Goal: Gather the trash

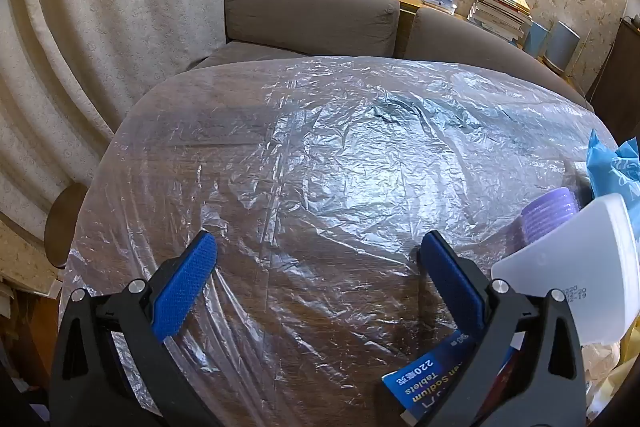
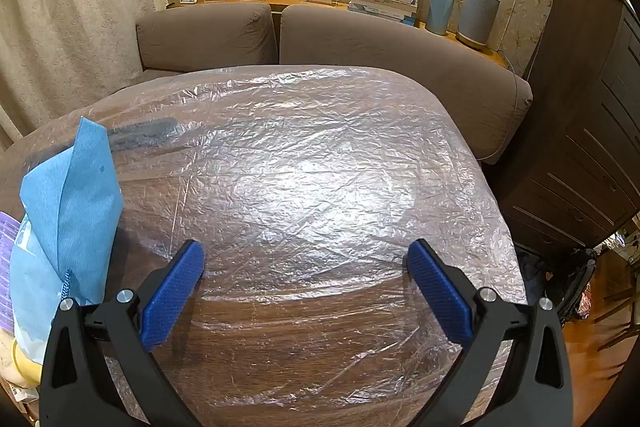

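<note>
Trash pile (image 1: 592, 227) sits between both grippers: right of left gripper (image 1: 316, 255), left of right gripper (image 2: 306, 259). Left nearer, tablet box (image 1: 424, 383) under it. Both jaws spread wide, empty.

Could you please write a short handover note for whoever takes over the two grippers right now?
Left gripper: open, empty, above the plastic sheet covering the table.
Right gripper: open, empty, above the same sheet.
Trash sits between the two grippers: blue bag, purple cap, white container, tablet box.
Done: nothing picked up yet.
Left: collect all of it.
</note>
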The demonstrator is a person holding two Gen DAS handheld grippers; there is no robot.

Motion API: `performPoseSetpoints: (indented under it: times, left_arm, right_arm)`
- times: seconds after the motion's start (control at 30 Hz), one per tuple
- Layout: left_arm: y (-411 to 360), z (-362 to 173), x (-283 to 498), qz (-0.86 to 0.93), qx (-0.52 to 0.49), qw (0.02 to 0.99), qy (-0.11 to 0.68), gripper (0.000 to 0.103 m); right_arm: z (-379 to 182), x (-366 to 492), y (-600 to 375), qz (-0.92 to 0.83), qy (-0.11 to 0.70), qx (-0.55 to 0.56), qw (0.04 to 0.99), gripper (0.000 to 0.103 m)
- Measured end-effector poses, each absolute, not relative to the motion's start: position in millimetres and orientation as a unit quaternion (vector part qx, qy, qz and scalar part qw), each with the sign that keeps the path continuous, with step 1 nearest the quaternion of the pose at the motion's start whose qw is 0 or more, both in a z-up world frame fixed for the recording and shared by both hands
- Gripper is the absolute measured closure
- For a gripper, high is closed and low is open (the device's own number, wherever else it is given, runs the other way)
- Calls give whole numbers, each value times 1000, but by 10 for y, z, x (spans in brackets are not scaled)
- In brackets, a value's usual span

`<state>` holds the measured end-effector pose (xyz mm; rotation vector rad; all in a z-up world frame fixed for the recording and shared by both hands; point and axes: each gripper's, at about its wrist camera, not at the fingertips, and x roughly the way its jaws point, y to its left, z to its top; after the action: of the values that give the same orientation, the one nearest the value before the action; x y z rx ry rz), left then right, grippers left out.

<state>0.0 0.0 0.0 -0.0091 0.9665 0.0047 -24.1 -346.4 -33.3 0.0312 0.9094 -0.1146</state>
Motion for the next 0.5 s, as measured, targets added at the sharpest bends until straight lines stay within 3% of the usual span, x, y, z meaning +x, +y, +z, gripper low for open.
performPoseSetpoints:
  times: [0.5]
  left_arm:
    - [-2,2,0,2,-4,886,464,1]
  right_arm:
    - [-336,-240,-3465,-56,440,14,896,4]
